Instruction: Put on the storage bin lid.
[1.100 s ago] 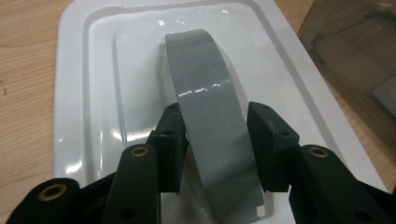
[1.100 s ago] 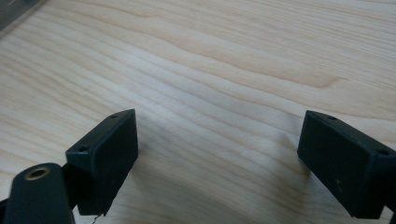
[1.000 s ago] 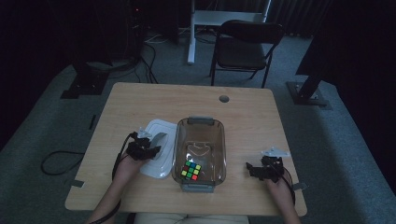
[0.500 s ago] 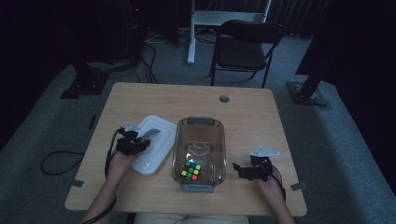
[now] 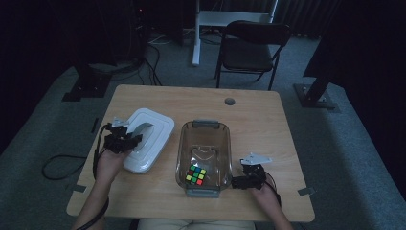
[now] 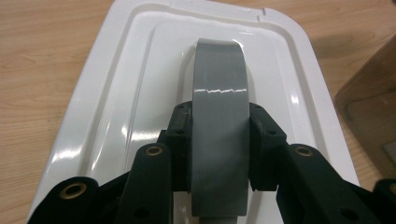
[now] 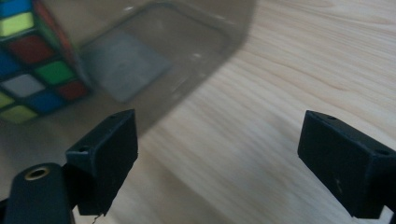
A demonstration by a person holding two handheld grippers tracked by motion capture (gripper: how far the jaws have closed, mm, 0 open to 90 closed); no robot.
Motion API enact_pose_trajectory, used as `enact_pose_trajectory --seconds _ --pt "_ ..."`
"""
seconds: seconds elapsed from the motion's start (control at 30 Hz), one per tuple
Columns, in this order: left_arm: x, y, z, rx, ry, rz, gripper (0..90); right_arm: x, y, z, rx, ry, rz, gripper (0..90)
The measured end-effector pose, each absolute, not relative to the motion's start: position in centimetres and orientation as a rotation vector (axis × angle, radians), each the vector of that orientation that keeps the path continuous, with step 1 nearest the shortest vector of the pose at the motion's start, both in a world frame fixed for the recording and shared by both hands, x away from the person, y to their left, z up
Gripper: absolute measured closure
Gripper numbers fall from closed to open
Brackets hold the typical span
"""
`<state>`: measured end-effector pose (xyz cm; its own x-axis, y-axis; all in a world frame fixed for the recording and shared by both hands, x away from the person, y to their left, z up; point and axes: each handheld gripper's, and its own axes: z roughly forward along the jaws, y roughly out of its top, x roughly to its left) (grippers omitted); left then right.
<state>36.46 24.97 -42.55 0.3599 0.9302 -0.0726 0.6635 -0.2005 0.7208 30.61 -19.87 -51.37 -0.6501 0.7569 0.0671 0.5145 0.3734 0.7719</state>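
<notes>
lid (image 5: pixel 146 138), white with a grey arched handle (image 6: pixel 219 126), lies on the table (image 5: pixel 268 120) left of the clear container (image 5: pixel 203 158), its near end hidden under the left gripper (image 5: pixel 125 139), whose jaws clamp the handle. its long axis angles away and rightward. right gripper (image 5: pixel 238 183) sits spread wide, empty, beside the container holding a colour cube (image 5: pixel 196 175), blurred up close.
</notes>
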Motion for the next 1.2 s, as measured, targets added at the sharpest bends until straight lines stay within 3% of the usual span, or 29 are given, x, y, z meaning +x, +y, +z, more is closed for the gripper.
enact_pose_trajectory --seconds 0.33,0.63,0.77,1.2 --pt "35.1 26.1 -38.9 1.897 1.35 0.533 67.7 30.4 -18.7 -51.6 1.081 2.342 1.166 12.2" --pt "33.9 25.2 -36.1 1.899 1.264 0.539 67.7 30.6 -14.6 -51.5 0.972 2.407 1.191 11.8" --pt "34.0 24.8 -35.5 1.895 1.227 0.478 67.7 31.1 -13.1 -51.4 0.929 2.426 1.19 11.8" --pt "34.5 21.3 -35.7 1.992 1.168 0.461 67.7 32.9 -9.2 -51.5 0.89 2.444 1.237 11.9"
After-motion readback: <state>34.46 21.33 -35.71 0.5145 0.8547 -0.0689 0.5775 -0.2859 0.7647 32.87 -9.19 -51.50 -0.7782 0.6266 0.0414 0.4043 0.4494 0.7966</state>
